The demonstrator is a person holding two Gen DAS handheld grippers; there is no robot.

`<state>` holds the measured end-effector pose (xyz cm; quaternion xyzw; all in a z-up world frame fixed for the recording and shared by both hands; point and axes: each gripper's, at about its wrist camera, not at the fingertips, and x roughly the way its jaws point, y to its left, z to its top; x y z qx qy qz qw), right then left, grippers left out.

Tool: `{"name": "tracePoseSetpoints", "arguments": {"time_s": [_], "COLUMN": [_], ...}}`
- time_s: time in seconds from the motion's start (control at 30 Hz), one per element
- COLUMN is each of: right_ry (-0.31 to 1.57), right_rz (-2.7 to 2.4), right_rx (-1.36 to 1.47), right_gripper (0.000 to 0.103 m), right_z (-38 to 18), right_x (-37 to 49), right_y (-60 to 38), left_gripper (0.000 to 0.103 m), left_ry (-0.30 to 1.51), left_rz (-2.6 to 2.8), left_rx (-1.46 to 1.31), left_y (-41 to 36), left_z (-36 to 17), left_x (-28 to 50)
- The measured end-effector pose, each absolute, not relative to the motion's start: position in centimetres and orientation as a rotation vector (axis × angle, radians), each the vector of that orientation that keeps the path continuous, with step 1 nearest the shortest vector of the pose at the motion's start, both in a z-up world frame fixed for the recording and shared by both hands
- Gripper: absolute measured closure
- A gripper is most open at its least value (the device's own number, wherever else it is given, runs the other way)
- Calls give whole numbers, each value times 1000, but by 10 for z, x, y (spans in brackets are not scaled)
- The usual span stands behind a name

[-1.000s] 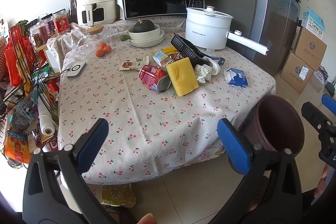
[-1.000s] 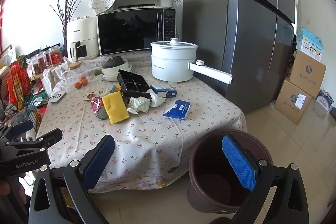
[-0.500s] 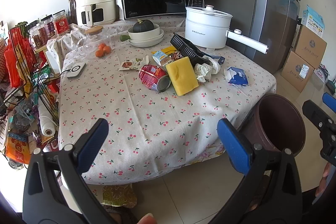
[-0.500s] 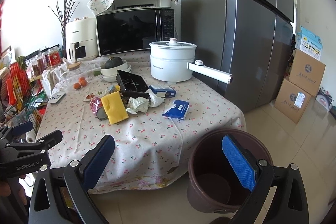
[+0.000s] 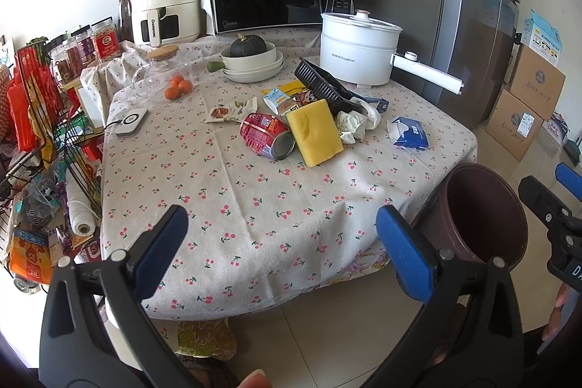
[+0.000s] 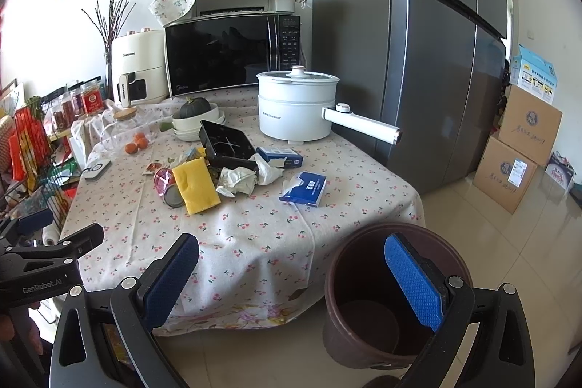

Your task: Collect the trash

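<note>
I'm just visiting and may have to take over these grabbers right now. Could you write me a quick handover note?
Left gripper: open, empty, short of the table.
Right gripper: open, empty, above the brown bin on the floor.
Trash heaped mid-table: can, yellow sponge, crumpled paper, black tray, wrappers, blue tissue pack.
Done: nothing; the visible bin floor is bare.
Left: bin everything.

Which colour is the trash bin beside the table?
Dark brown; the bin shows best in the right wrist view.
</note>
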<state>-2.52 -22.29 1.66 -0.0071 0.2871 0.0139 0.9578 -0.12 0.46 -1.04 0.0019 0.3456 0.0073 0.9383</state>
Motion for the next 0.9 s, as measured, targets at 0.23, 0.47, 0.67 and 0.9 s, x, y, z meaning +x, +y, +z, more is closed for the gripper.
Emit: {"name": "tracePoseSetpoints", "arguments": {"time_s": [0.23, 0.47, 0.67, 0.9], "right_ry": [583, 583, 575, 554], "right_rz": [28, 26, 22, 9], "right_rx": [-16, -17, -13, -11], "right_gripper": [0, 0, 0, 0], "right_z": [16, 15, 14, 26], "right_x": [-25, -25, -26, -28], "right_y": [-223, -224, -225, -224], "left_gripper": [0, 0, 0, 0], "left_ry": [706, 706, 705, 691], "left_rz": [15, 16, -3, -12], "left_rx": [4, 4, -4, 13], "left_y": [4, 4, 3, 1], "left_z": [-11, -11, -10, -6], "left_x": [-1, -1, -1, -2]}}
